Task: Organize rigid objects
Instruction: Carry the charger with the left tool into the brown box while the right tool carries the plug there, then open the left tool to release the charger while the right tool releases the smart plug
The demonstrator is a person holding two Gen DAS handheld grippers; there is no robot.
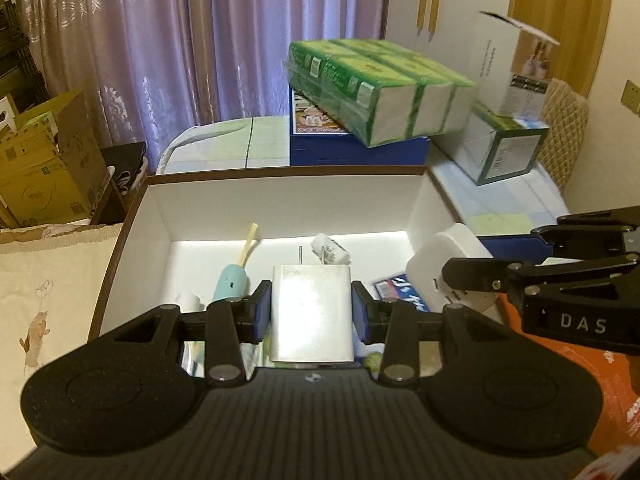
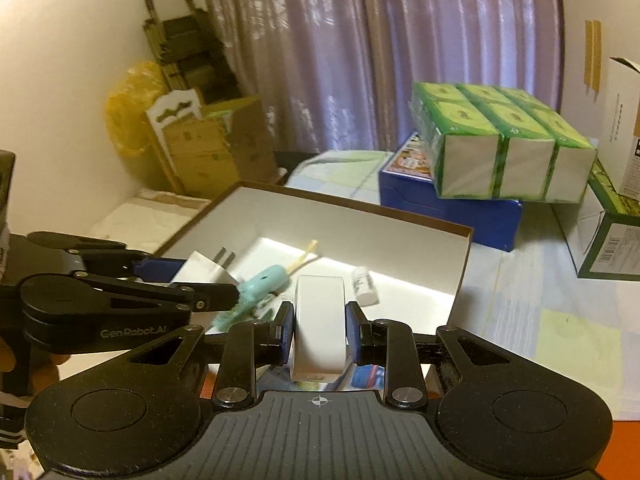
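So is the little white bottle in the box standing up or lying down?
Lying down. The small white plastic bottle rests on its side on the floor of the open white cardboard box.

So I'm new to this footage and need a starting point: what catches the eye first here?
Each gripper is clamped on a white block above the open white box: the left gripper holds a pronged charger, the right gripper a rounded white adapter. Behind the box, a bright green multipack sits on a blue box.

Bottle (image 2: 364, 284) in box (image 1: 280, 196), tissue packs (image 1: 384, 92) behind box
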